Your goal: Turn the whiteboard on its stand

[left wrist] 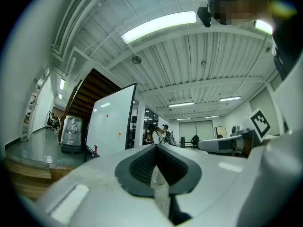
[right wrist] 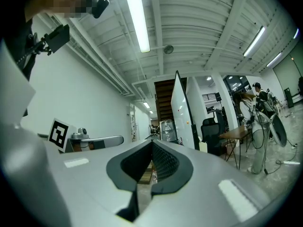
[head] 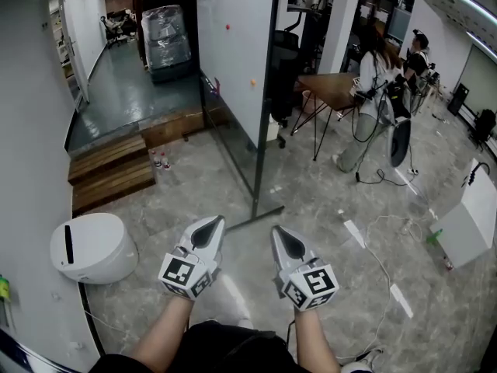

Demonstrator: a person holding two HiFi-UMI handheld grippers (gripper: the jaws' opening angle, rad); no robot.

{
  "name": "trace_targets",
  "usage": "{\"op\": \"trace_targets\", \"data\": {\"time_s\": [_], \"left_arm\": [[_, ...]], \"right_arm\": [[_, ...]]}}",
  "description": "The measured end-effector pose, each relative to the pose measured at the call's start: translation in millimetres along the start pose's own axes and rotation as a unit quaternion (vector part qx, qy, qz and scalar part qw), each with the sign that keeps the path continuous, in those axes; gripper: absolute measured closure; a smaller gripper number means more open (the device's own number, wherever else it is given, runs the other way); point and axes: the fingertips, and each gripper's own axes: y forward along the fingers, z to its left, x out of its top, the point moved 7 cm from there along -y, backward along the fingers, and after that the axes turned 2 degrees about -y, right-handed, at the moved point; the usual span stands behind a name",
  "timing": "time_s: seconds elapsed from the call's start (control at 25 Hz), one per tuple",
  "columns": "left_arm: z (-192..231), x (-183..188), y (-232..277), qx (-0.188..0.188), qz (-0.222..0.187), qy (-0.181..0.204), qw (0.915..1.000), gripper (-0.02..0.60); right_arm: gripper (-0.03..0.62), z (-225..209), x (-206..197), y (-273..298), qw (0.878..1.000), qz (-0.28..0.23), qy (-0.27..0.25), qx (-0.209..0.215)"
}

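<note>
The whiteboard (head: 233, 53) stands upright on its black stand (head: 262, 130) in the middle of the stone floor (head: 326, 208). It is seen almost edge-on, with its foot just beyond the two grippers and to the right of the wooden steps (head: 112, 169). A table (head: 330, 88) and two people (head: 377, 76) are behind it, toward the floor's far right edge. A white rounded machine (head: 93, 247) sits by the left wall. The left gripper (head: 211, 225) and right gripper (head: 281, 233) are held side by side, apart from the board, each with its jaws closed on nothing.
</note>
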Motion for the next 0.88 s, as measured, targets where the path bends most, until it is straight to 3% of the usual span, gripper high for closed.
{"op": "trace_targets", "data": {"time_s": [0.36,0.6,0.88], "left_arm": [[-8,-6,3,0.021,0.004,0.001,0.9998,0.578],[10,-10,16,0.033,0.001,-0.007,0.9994,0.578],[42,-18,53,0.021,0.001,-0.014,0.9997,0.578]], "right_arm": [[0.586,-19,-7,-13,1.000,0.010,-0.002,0.003],[0.586,-33,-8,-2,1.000,0.021,-0.008,-0.002],[0.586,-53,-9,38,0.999,0.028,-0.017,-0.012]]}}
